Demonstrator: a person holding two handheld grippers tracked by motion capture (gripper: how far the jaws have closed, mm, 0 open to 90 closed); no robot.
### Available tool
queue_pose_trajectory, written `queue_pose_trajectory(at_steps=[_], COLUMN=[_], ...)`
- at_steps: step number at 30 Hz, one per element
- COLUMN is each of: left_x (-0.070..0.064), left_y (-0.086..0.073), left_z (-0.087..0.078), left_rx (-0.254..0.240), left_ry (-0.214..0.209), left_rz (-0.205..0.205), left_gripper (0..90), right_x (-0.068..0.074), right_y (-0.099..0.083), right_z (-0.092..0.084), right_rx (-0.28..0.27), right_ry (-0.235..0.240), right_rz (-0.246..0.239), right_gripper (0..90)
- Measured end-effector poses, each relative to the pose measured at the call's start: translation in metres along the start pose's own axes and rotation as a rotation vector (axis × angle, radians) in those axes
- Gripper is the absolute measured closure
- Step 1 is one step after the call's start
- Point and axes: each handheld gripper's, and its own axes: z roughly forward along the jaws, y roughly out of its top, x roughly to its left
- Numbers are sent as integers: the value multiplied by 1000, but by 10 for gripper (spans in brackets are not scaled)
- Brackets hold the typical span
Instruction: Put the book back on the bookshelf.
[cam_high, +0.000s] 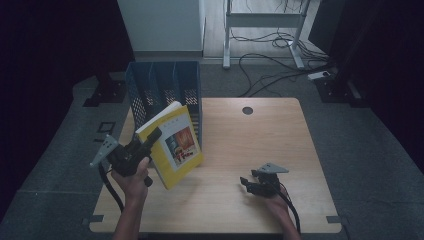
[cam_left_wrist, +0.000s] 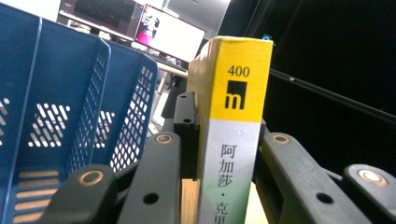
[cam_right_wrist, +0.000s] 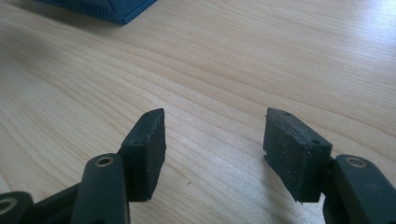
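A yellow book (cam_high: 176, 147) with a picture on its cover is held tilted above the table's left part, just in front of the blue file rack (cam_high: 165, 92). My left gripper (cam_high: 150, 137) is shut on the book near its spine. In the left gripper view the yellow and grey spine (cam_left_wrist: 233, 126) stands upright between the two black jaws, with the blue rack (cam_left_wrist: 56, 121) to its left. My right gripper (cam_high: 246, 184) rests low over the table at the front right, open, with nothing between its pads (cam_right_wrist: 149, 149).
The wooden table (cam_high: 240, 150) has a round cable hole (cam_high: 247, 110) near its far edge. The rack has several upright slots and stands at the table's back left corner. Cables and a desk frame (cam_high: 265, 30) lie on the floor beyond.
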Motion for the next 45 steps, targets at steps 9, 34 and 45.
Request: queue_pose_trajectory(at_steps=[9, 34, 45], left_x=[1, 16, 16], left_y=[18, 32, 40], left_z=[8, 48, 58], left_rx=[-12, -16, -4], left_ry=[48, 189, 212], left_rz=[15, 50, 80], left_gripper=[753, 753, 754], right_x=[-2, 2, 2], right_y=[0, 1, 1], right_z=[1, 5, 5], right_rx=[8, 50, 50], right_ry=[7, -15, -27], right_rz=[25, 11, 10], right_gripper=[382, 369, 371])
